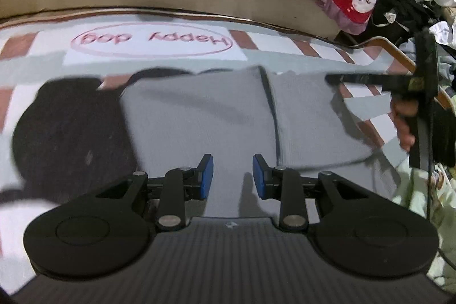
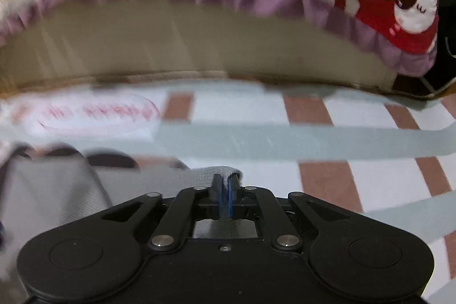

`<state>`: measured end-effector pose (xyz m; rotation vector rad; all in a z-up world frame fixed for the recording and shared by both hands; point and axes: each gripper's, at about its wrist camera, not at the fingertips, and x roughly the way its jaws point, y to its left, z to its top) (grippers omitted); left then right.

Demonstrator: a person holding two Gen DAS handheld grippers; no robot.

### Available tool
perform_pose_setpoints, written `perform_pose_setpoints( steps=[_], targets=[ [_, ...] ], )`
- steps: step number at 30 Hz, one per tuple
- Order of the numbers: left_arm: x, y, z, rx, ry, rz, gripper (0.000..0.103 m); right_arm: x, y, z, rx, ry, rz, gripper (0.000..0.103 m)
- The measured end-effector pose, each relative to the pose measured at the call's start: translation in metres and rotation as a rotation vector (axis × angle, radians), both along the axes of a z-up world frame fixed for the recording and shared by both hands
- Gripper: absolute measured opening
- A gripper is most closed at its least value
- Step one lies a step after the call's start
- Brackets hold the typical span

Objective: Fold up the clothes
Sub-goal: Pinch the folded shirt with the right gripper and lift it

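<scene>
Two grippers over a bed. Left gripper point(image 1: 232, 173): jaws released, spread apart, nothing between them; grey garment point(image 1: 199, 116) lies flat directly under and ahead of them. Black cloth point(image 1: 68, 130) touches the garment, left of the jaws. Right gripper point(image 2: 226, 191): jaws clenched on a grey garment edge, fabric poking out past the tips. Beyond both, checked bedsheet point(image 2: 322, 110). Farthest ahead, bear quilt point(image 2: 393, 4) with purple frill. No containers seen.
</scene>
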<state>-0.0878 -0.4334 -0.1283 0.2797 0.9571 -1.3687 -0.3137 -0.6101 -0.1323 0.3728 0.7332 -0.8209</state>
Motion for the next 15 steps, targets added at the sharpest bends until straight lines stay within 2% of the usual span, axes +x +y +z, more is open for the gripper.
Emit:
perform_pose_setpoints(
  steps=[2,3,4,5,6,11,15],
  targets=[
    [0.005,-0.014,-0.001,-0.003,-0.001,-0.011,0.029,0.003,0.023,0.002,-0.01,0.012,0.085,0.015],
    [0.007,-0.019,-0.001,-0.006,-0.001,-0.014,0.029,0.004,0.034,0.003,-0.015,0.018,0.128,0.016],
    [0.01,-0.024,-0.001,-0.009,0.008,-0.022,0.029,0.006,0.045,0.003,-0.02,0.024,0.17,0.024],
    [0.01,-0.028,0.0,-0.012,0.007,-0.029,0.029,0.007,0.057,0.004,-0.025,0.03,0.213,0.038],
    [0.01,-0.032,0.001,-0.013,0.005,-0.036,0.029,0.009,0.068,0.005,-0.029,0.037,0.255,0.041],
    [0.001,-0.041,-0.016,0.07,-0.053,-0.018,0.029,0.017,0.124,0.007,-0.054,0.074,0.466,0.046],
    [-0.006,-0.031,-0.02,0.045,-0.084,-0.015,0.029,0.044,0.146,-0.025,-0.118,0.202,0.513,0.051]
  ],
)
